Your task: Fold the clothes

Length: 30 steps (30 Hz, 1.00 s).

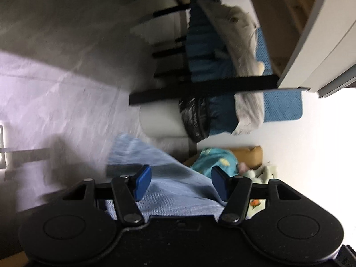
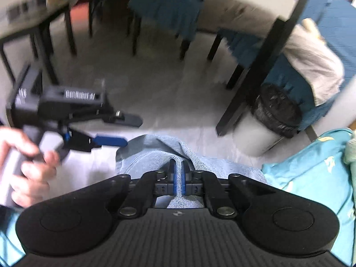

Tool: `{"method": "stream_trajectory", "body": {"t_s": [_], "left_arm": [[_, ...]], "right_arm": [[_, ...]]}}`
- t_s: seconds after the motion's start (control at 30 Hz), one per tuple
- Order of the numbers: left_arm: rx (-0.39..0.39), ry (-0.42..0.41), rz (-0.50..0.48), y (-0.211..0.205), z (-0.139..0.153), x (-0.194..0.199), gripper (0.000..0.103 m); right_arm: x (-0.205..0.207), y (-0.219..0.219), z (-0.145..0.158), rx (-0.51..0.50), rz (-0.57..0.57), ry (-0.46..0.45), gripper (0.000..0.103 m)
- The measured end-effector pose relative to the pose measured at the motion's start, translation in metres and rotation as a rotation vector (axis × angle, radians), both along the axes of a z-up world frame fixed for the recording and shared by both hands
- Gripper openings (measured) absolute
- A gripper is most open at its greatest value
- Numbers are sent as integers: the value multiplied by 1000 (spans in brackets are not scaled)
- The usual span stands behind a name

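cloth first: your right gripper [image 2: 179,173] has its jaws pinched tight on a fold of the light blue garment [image 2: 155,153], which hangs in front of it above the pale floor [image 2: 155,93]. your left gripper [image 1: 181,183] stands wide, nothing between its blue pads [image 1: 142,182], with the same garment just beyond them. your hand [image 2: 26,169] grips its handle. a teal garment [image 2: 311,173] lies to the right, near a lined bin [image 2: 276,115].

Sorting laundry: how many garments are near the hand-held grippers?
2, maybe more hidden: a light-blue garment pinched in the right hand-held gripper, and a teal garment beside it.
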<state>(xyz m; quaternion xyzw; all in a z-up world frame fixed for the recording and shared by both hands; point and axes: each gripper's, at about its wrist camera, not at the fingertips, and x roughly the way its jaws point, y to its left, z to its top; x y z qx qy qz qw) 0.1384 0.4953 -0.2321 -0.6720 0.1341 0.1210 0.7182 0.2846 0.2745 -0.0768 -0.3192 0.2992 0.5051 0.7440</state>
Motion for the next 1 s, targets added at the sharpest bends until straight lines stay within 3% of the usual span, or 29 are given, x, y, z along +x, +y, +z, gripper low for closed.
{"method": "stream_trajectory", "body": {"t_s": [0.1,0.17,0.33,0.4,0.43,0.5,0.53,0.57,0.7,0.83,1.0], "left_arm": [[1,-19,25,3,5,-6,57],[24,-14,45,3,10,-9,58],[-4,-6,-21,-1,1,2,60],[-17,-3,-50,-3,-2,8,60],[-24,-2,-64,-3,-4,10,60],[-37,1,-94,-5,-8,15,60],[-44,2,-108,-6,-10,18,60],[-51,4,-123,-7,-12,20,60],[-30,29,-140,-16,-6,23,61],[-61,76,-190,-30,-2,23,61],[-132,69,-254,-35,2,3,63]], "right_arm": [[-2,-10,25,95,-46,35,4],[-5,-12,25,102,-58,69,4],[-26,-10,-30,-4,-44,123,6],[-37,-11,-56,-30,-32,90,10],[-42,-12,-63,-13,-32,70,17],[-51,-16,-71,27,-32,40,45],[-53,-19,-71,58,-50,42,58],[-55,-23,-70,89,-67,44,61],[-63,-51,-54,164,-136,44,62],[-75,-105,-22,195,-200,-46,65],[-71,-189,-8,200,-437,-45,66]]}}
